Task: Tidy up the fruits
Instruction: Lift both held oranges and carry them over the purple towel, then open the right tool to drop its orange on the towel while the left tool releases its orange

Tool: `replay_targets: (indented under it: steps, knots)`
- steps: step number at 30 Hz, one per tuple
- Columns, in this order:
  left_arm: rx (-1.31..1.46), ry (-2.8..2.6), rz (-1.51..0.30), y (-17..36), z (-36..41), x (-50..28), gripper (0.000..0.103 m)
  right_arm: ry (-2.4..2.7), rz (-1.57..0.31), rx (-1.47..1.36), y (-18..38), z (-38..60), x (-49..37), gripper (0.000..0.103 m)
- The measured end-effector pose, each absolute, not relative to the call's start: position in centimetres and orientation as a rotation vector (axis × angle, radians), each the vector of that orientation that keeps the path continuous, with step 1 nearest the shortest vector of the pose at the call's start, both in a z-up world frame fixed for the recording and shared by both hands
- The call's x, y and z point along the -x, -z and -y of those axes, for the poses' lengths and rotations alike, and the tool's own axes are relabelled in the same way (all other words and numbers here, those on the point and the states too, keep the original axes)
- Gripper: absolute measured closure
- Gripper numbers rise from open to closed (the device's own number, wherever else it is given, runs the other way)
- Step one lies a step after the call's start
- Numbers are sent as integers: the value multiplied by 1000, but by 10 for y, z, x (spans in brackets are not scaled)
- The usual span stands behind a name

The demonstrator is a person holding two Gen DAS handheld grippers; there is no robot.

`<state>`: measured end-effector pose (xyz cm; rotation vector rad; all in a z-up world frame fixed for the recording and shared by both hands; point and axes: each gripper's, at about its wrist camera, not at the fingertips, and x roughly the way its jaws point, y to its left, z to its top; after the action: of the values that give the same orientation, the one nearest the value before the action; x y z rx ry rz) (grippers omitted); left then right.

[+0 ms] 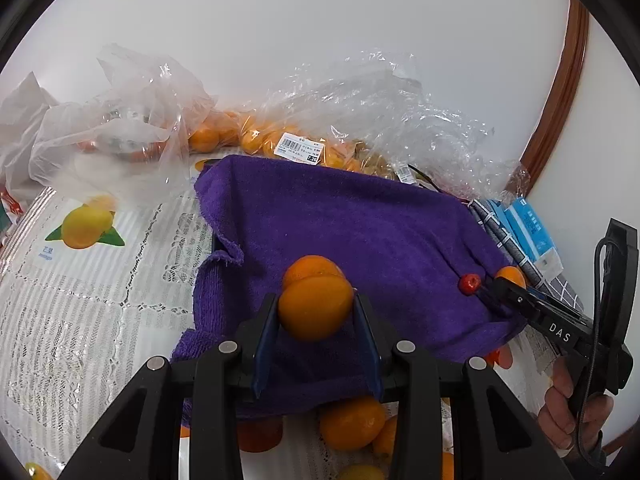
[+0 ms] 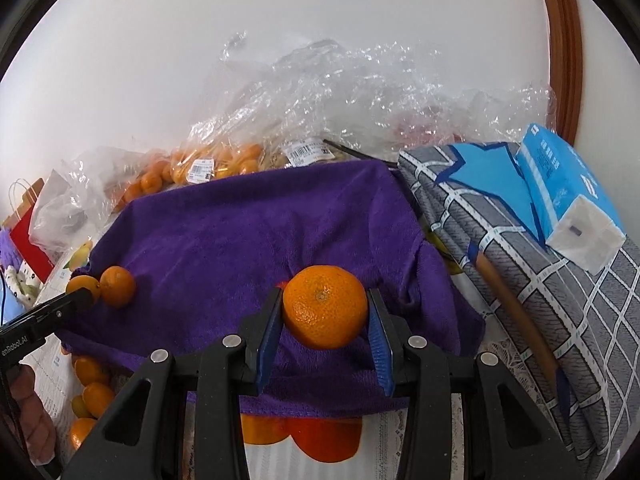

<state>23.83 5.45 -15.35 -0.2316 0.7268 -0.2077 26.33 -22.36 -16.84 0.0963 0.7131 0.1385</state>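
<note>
A purple towel [image 1: 360,232] lines a tray; it also shows in the right wrist view [image 2: 248,240]. My left gripper [image 1: 316,308] is shut on an orange [image 1: 316,306] over the towel's left part, with another orange [image 1: 310,268] just beyond it on the towel. My right gripper [image 2: 325,310] is shut on an orange [image 2: 325,306] over the towel's right part. A small red fruit [image 1: 470,283] lies on the towel near the right gripper's tips. Loose oranges [image 1: 352,424] lie on the table in front of the tray.
Clear plastic bags of oranges [image 1: 256,136] and crumpled plastic [image 2: 360,92] lie behind the tray by the white wall. A grey checked cloth [image 2: 540,280] with a blue tissue pack [image 2: 568,196] lies to the right. A lace tablecloth [image 1: 80,312] covers the table at the left.
</note>
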Motion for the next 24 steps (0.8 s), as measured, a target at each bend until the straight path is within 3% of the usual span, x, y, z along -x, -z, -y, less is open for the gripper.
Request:
replay_targets:
  steps: [10, 15, 18, 24]
  knots:
    - [227, 210, -717, 152, -53, -241, 68, -133, -693, -86, 168, 223, -257, 62]
    - [235, 226, -708, 149, -53, -239, 67, -116, -661, -66, 163, 221, -249, 51]
    - [228, 231, -673, 144, -52, -235, 60, -103, -629, -50, 160, 218, -242, 42]
    - [212, 236, -653, 140, -49, -233, 59, -80, -573, -38, 150, 218, -229, 41]
